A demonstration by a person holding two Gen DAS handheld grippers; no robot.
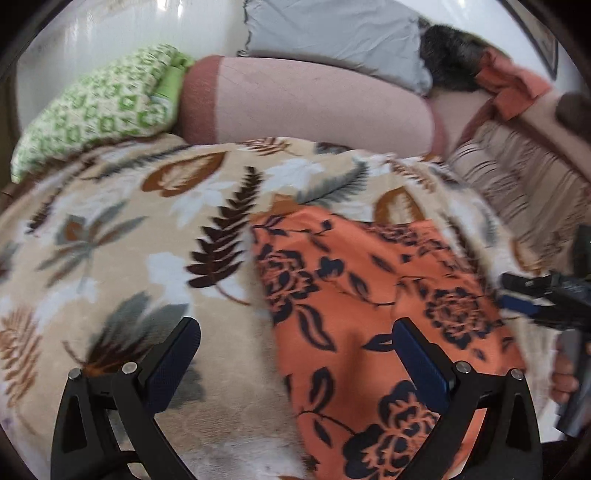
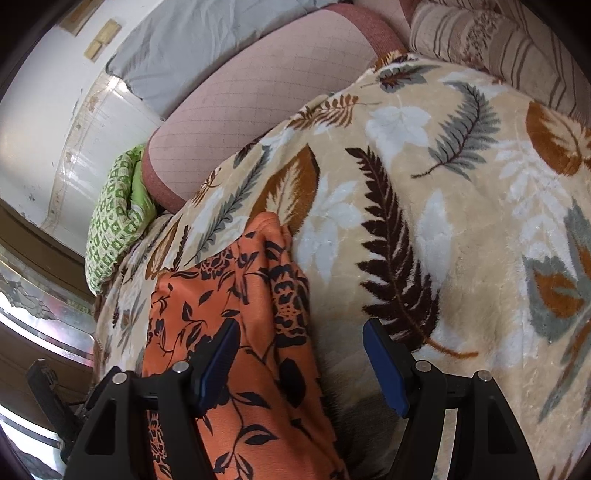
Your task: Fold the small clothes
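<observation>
Left wrist view: my left gripper [image 1: 297, 356] hovers, jaws wide, over the orange floral garment [image 1: 373, 295] spread flat on the leaf-print blanket [image 1: 129, 229]. My right gripper [image 2: 299, 363], jaws wide too, straddles its edge, ready to fold.

Counts: 1 orange cloth with black floral print [image 1: 373, 295], lower right of left wrist frame. 1 beige fleece blanket with leaf pattern [image 1: 122, 236]. 1 green-and-white patterned pillow [image 1: 96, 110], upper left. 1 grey pillow [image 1: 332, 33], top centre. 1 pink bolster with darker ends [image 1: 314, 107]. 2 black tongs: left tongs [image 1: 295, 365], right tongs [image 2: 299, 365].
</observation>
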